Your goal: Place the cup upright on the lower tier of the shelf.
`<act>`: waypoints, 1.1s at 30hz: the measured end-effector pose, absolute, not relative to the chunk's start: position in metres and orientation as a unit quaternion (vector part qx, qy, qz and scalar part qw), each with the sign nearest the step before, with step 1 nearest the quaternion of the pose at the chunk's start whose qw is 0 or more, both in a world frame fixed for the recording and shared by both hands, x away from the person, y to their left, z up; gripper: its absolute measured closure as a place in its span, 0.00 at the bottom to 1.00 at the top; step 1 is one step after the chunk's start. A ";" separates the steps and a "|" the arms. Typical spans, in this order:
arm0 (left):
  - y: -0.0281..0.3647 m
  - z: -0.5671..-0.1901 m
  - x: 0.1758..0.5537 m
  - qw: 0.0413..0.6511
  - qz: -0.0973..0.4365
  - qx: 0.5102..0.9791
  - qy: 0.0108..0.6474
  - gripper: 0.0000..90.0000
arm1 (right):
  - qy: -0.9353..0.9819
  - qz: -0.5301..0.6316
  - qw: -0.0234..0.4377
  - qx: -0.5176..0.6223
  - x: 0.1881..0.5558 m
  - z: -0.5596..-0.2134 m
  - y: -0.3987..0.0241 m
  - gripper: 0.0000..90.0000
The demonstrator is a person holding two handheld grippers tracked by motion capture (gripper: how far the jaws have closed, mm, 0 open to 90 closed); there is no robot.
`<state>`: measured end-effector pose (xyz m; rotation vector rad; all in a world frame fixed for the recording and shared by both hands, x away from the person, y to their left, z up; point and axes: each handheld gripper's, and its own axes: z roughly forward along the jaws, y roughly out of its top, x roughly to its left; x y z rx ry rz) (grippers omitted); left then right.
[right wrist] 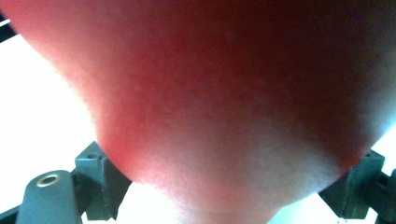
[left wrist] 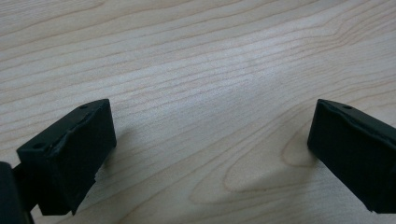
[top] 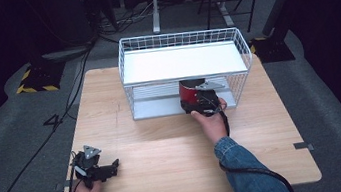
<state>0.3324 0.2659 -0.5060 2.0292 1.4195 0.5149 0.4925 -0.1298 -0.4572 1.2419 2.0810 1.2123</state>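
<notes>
Red cup (top: 192, 91) clasped by right gripper (top: 203, 102) at wire rack's (top: 230, 34) lower shelf; advise level, slow handling; left gripper (top: 99, 168) idle, jaws apart, near-left on table (top: 165, 147).

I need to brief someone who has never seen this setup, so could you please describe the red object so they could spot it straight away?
On the wooden table, find the white wire rack at the far side. The red object sits on its lower level, under the white upper shelf, with the right gripper at it. It is the only red, rounded thing among white wire and pale wood.
</notes>
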 end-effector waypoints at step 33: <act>0.266 -0.506 0.332 0.302 0.193 0.766 0.534 0.02 | 0.751 0.431 0.240 0.438 0.521 -0.483 -0.110 0.17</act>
